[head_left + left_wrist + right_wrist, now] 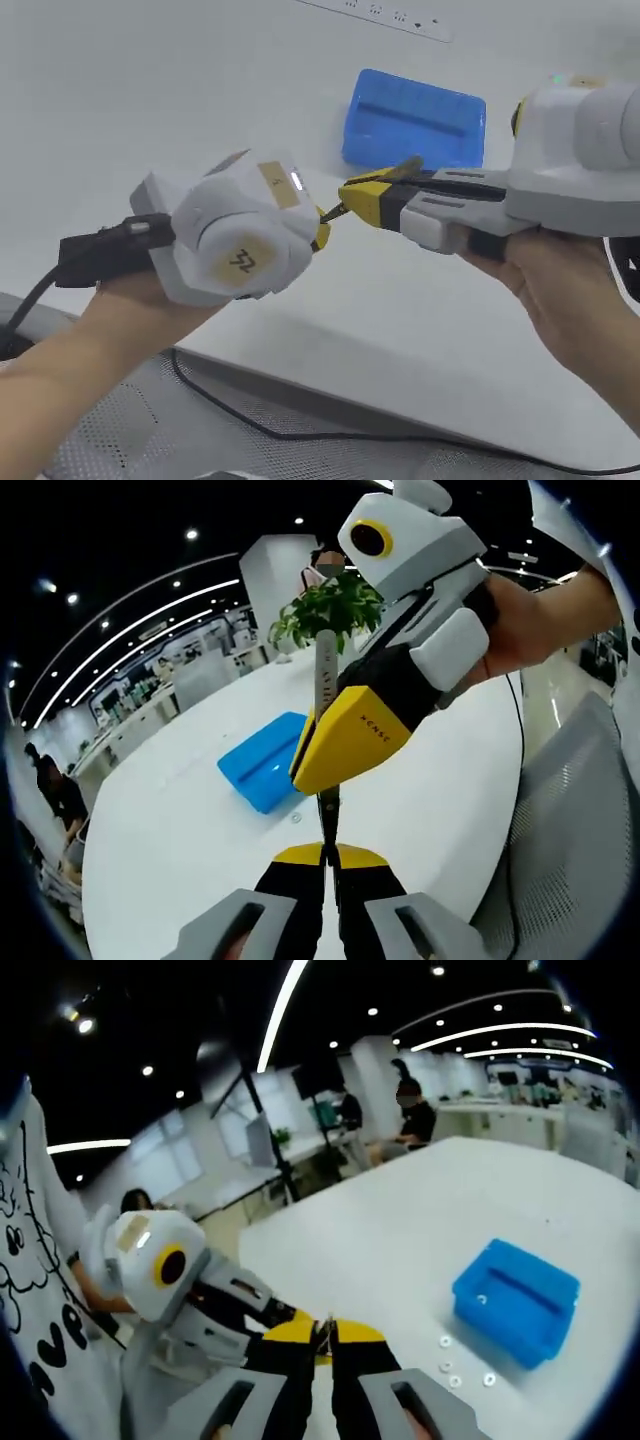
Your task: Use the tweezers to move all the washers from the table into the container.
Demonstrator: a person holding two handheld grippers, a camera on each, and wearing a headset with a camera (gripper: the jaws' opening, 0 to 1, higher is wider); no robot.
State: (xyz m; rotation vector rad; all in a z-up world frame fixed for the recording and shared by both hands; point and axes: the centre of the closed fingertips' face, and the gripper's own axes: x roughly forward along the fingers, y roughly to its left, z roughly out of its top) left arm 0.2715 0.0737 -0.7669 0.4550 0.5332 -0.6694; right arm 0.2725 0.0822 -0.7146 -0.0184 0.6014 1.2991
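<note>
- White table (300,80) spreads broad and bare around the blue container (415,120), which sits toward the far side.
- We see a few washers (448,1365) on the table just beside the container.
- Left gripper (328,855) and right gripper (325,1335) meet tip to tip above the near edge, both clamped on the tweezers (325,680).
- We cannot read the small print on the right gripper's yellow jaw.

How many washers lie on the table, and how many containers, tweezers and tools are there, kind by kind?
Washers on the table: 4
Blue container: 1
Tweezers: 1
Tools: 2, left tool and right tool
Total: 8
</note>
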